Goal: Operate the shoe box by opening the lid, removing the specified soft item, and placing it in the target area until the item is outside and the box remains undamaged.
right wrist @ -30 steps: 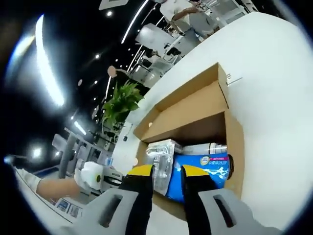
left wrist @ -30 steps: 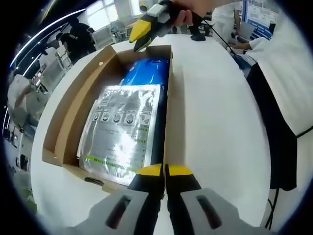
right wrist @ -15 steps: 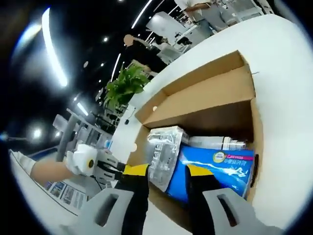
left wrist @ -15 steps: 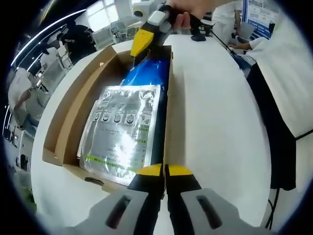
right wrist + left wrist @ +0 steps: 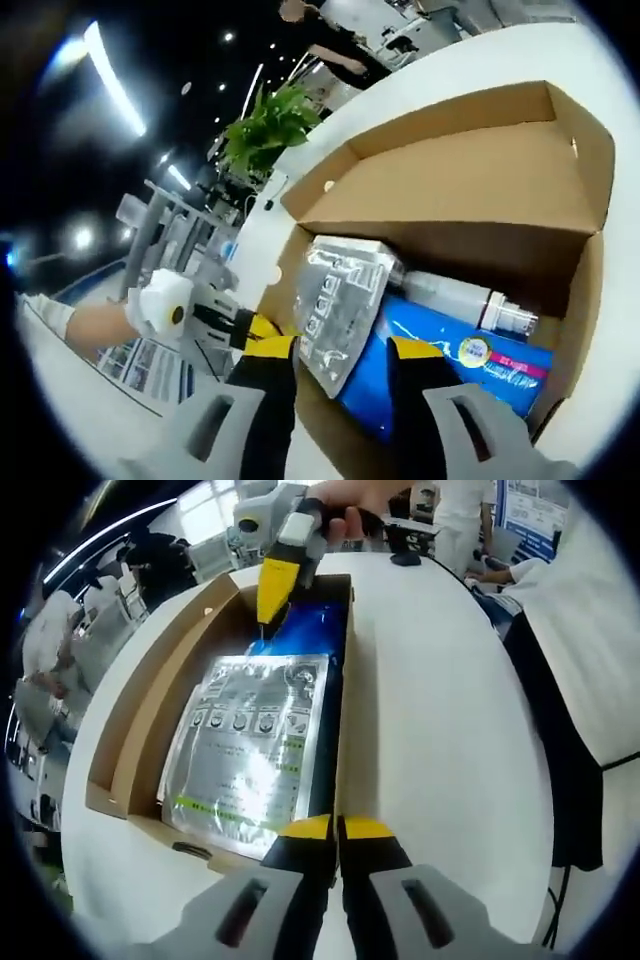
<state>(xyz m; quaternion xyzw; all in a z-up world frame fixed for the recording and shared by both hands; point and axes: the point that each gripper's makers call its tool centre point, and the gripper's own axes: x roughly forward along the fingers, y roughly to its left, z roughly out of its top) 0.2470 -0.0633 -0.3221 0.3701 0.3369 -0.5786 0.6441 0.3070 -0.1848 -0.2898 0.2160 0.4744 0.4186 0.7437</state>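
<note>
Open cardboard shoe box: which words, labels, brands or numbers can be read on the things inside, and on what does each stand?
Silver foil pouch: rows of icons and print, too small to read.
Blue plastic package: round badge and white print, too blurred to read.
Brown cardboard shoe box: no text seen.

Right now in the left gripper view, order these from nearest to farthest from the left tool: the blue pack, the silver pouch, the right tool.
1. silver pouch: in the open shoe box, just ahead of the left tool.
2. blue pack: beyond the pouch, at the box's far end.
3. right tool: farthest, tips down over the blue pack's far part.
</note>
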